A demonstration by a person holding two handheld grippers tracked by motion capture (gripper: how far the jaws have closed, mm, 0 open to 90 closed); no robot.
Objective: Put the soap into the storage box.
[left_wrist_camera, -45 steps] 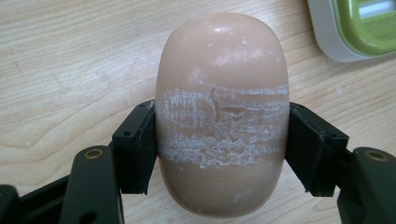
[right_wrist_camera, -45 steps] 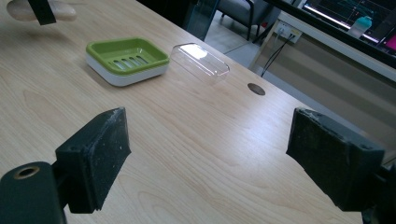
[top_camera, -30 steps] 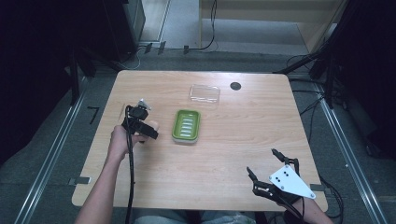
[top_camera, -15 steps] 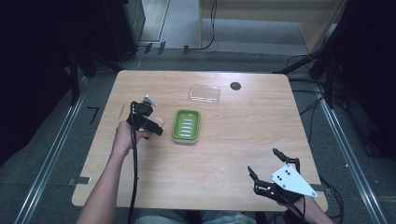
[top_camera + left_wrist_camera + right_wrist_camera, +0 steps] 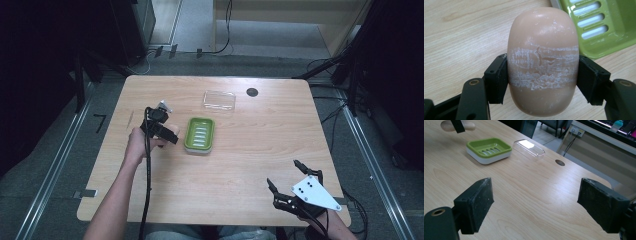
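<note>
A pinkish soap bar (image 5: 542, 50) with white scuffed bands sits upright between the two black pads of my left gripper (image 5: 542, 77), which is shut on it. In the high view my left gripper (image 5: 169, 134) hovers just left of the green soap dish (image 5: 200, 135), above the wooden table. The dish's slotted corner (image 5: 604, 27) lies past the soap at upper right. My right gripper (image 5: 283, 173) is near the front right corner, jaws wide apart, and nothing sits between its pads (image 5: 476, 202). From there the dish (image 5: 488, 148) and the held soap (image 5: 469, 125) appear far off.
A clear plastic lid (image 5: 219, 100) lies behind the dish, also seen as a clear plastic lid (image 5: 529, 148) from the right gripper. A dark cable hole (image 5: 252, 92) is near the far edge. Bare wooden table (image 5: 250, 160) stretches between the two hands.
My left hand has drifted slightly right toward the dish with the soap still gripped. The right gripper has stayed where it was.
</note>
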